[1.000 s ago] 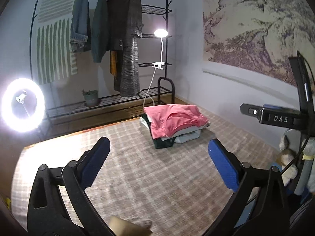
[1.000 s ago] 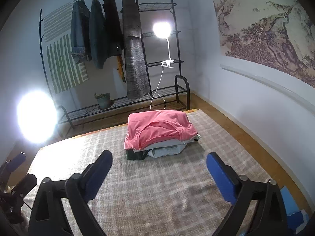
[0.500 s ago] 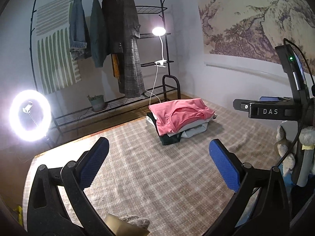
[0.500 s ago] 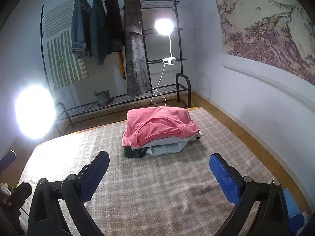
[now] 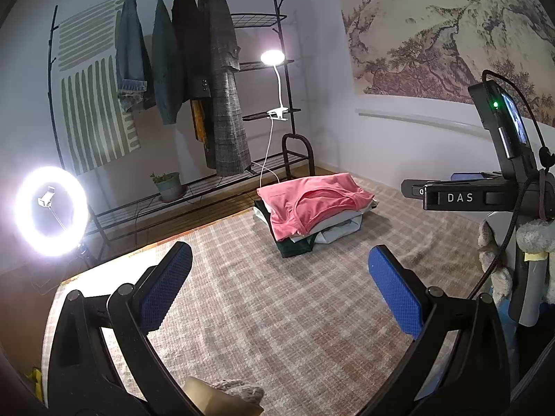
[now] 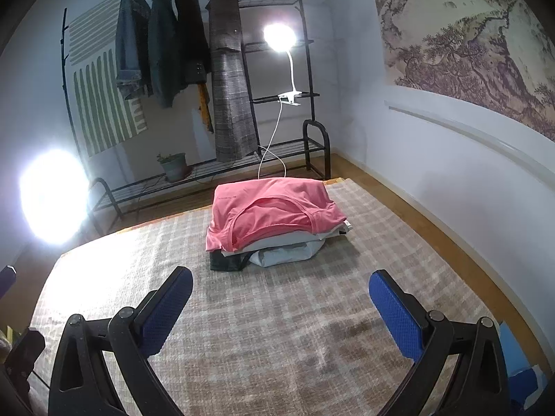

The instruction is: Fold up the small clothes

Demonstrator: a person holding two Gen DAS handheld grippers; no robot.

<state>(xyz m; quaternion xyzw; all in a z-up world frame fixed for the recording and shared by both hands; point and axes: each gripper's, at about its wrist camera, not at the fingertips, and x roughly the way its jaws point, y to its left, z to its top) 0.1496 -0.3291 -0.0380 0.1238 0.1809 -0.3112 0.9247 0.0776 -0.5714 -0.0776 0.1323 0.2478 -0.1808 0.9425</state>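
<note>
A stack of folded clothes [image 5: 312, 215] [image 6: 274, 222] lies on the far part of a checked rug [image 5: 277, 312] [image 6: 277, 319], with a pink shirt [image 5: 312, 197] [image 6: 270, 204] on top, pale garments under it and a dark one at the bottom. My left gripper [image 5: 280, 277] hovers open above the rug, well short of the stack, nothing between its blue pads. My right gripper [image 6: 280, 298] is open too, empty, facing the stack from nearer. The body of the right gripper [image 5: 485, 194] shows at the right of the left wrist view.
A black clothes rack [image 5: 208, 86] [image 6: 215, 69] with hanging coats stands at the back wall, a clip lamp [image 5: 272, 57] on it. A ring light [image 5: 50, 211] glares at the left. A potted plant [image 5: 168, 183] sits on the rack's lower shelf. A wall runs along the right.
Both grippers have drawn slightly back and tilted; the stack sits a little nearer the frame centre in the right view. Both stay open and empty.
</note>
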